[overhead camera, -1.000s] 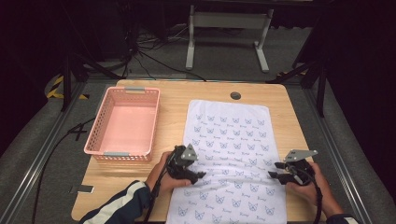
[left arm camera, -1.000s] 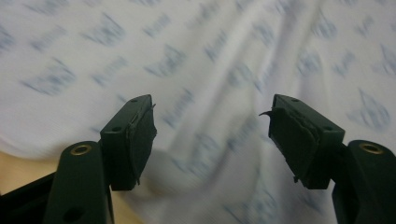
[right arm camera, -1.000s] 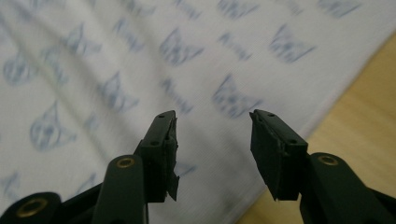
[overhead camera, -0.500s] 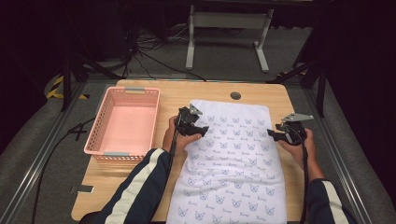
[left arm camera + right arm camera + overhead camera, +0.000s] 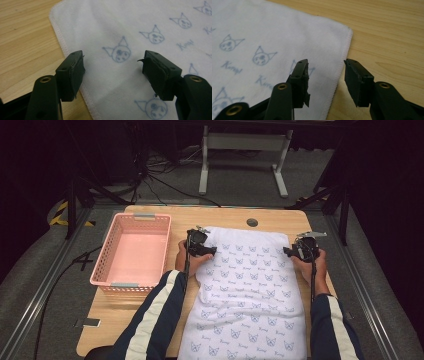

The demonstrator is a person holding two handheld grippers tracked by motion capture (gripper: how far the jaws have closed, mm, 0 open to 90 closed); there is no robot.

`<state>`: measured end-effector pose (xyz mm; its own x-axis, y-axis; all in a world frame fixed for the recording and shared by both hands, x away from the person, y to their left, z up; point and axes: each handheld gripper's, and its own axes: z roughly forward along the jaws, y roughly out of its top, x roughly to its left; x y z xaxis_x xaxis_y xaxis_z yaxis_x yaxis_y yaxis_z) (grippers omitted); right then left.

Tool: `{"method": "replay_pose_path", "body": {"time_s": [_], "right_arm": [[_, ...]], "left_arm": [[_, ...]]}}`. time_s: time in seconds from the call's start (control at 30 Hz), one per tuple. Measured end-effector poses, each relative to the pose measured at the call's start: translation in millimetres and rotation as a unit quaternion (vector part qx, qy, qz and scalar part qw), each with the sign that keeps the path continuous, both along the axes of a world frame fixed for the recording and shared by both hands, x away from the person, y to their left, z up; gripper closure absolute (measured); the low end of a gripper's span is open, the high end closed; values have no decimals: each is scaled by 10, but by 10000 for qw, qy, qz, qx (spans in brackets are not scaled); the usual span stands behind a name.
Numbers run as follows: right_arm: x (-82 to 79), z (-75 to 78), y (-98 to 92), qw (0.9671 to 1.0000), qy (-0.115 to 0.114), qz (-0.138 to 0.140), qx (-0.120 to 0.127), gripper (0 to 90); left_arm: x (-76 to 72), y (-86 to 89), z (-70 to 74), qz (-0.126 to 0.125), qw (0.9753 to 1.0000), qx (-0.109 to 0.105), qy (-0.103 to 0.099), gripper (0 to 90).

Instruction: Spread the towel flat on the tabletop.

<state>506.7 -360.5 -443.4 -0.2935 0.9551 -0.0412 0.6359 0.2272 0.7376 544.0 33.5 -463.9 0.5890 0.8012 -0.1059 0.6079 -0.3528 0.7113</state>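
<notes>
A white towel [image 5: 247,290] printed with small blue cat faces lies flat on the wooden table [image 5: 230,215], reaching from the far middle to the near edge. My left gripper [image 5: 212,251] is open at the towel's far left corner, its jaws straddling the left hem [image 5: 72,65]. At the far right corner my right gripper [image 5: 287,251] is open too, with the right hem [image 5: 339,72] between its jaws. Neither gripper holds the cloth [image 5: 130,37]. The towel's far right corner [image 5: 348,31] lies just ahead of the right jaws.
A pink plastic basket [image 5: 107,265] with nothing in it stands on the table's left part, close to my left hand. A round cable hole [image 5: 252,222] sits just beyond the towel's far edge. Bare wood [image 5: 392,37] borders the towel on the right.
Both grippers have moved away from me along the towel's side edges, from the near end up to its far corners. The towel has stayed flat.
</notes>
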Motion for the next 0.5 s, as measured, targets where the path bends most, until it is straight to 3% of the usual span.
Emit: {"method": "replay_pose_path", "body": {"time_s": [0.2,0.23,0.3,0.37,0.4,0.5], "right_arm": [[151,-2,-1,9998,103,-177,82,520],[173,-18,4,9997,147,-212,7,510],[198,-42,13,9996,167,-211,-55,505],[212,-56,30,9993,173,-307,-87,496],[218,-61,29,9994,188,-295,-71,495],[240,-83,30,9993,226,-310,-9,477]], "left_arm": [[31,15,28,531,9982,-21,-259,324],[45,13,14,558,9981,-54,-247,330],[82,0,-25,556,9984,97,-43,316],[84,5,-30,581,9982,144,-85,317],[86,15,-36,632,9980,30,-83,318],[87,22,-36,551,9983,137,-132,319]]}}
